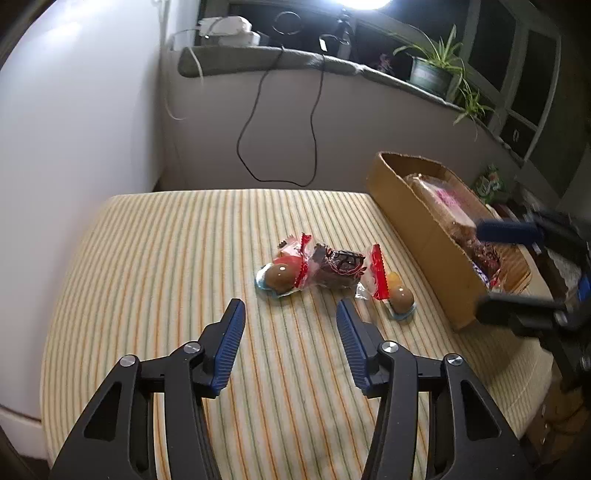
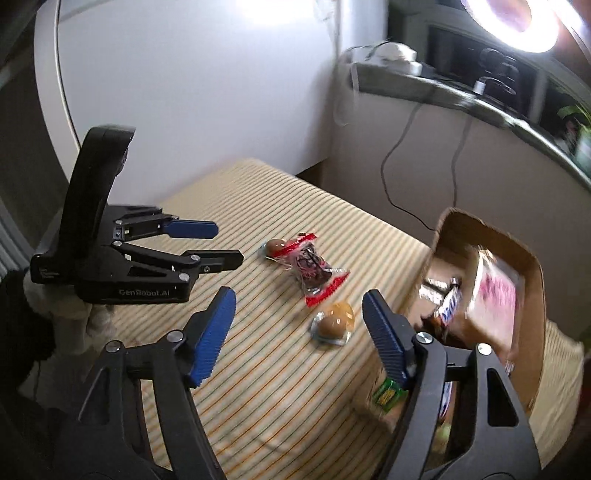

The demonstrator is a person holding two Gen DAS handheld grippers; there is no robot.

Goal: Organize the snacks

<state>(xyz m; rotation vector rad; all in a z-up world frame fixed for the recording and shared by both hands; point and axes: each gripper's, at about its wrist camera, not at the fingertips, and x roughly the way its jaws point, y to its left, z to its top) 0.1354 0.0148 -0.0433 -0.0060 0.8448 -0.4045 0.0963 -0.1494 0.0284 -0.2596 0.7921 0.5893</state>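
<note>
Red-edged clear wrappers (image 1: 325,269) and glossy brown eggs (image 1: 402,296) lie loose.

A potted plant (image 1: 432,70) is sitting on the window ledge (image 1: 258,59); a black cable (image 1: 255,122) is hanging below it.

Ring light (image 2: 517,22) glaring overhead (blown out), fisheye-bent edges, right view motion-blurred

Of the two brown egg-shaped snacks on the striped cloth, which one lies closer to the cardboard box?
The lone egg snack next to the cardboard box. The other egg snack lies farther away, beyond the red-edged wrappers.
</note>
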